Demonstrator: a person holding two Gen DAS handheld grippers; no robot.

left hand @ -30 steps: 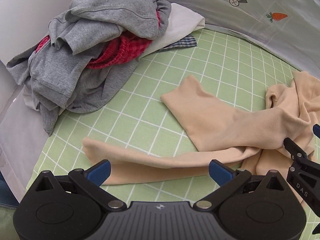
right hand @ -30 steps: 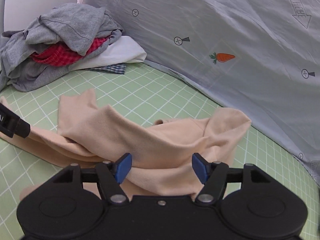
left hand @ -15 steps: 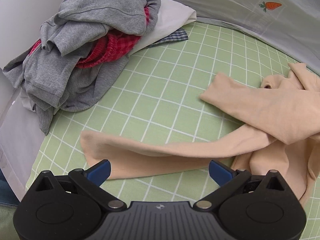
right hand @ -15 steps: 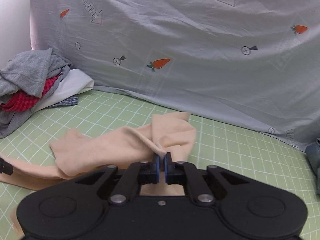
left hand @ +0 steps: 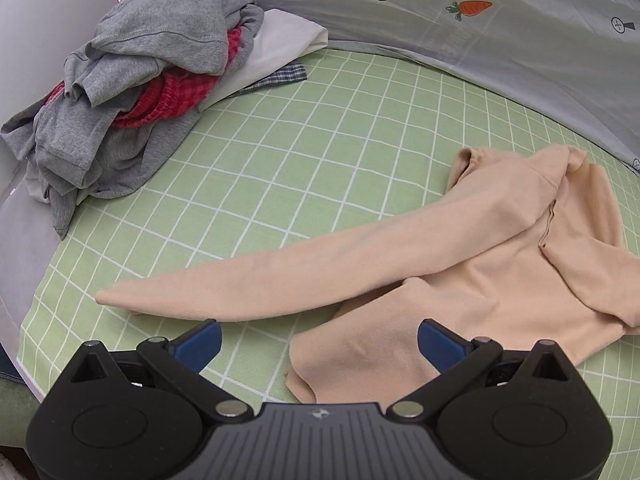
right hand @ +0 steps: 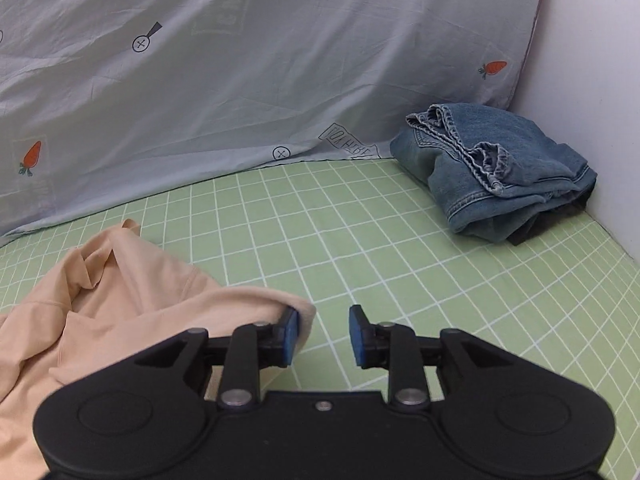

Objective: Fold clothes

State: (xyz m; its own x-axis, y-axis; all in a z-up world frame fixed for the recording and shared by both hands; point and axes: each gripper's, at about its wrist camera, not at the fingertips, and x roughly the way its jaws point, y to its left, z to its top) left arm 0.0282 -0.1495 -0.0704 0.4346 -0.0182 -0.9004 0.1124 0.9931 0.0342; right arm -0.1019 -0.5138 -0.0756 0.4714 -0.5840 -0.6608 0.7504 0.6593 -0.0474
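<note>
Left wrist view: beige long-sleeve top point(left hand: 500, 264) spread crumpled across lower right of frame on green checked bed sheet point(left hand: 304, 152), one sleeve stretched toward lower left, other sleeve end lying between spread fingers of left gripper point(left hand: 318, 340), pinching nothing. Right wrist view: right gripper point(right hand: 323, 334) partly spread, empty, left pad touching a cloth edge at lower left. Risks: sleeves overlapping, so a grab could catch two layers and skew the fold; soft knit likely to bunch. Both grippers low, pointing forward over bed. Unfolded pile point(left hand: 132, 92) upper left, folded jeans point(right hand: 500, 168) upper right.
</note>
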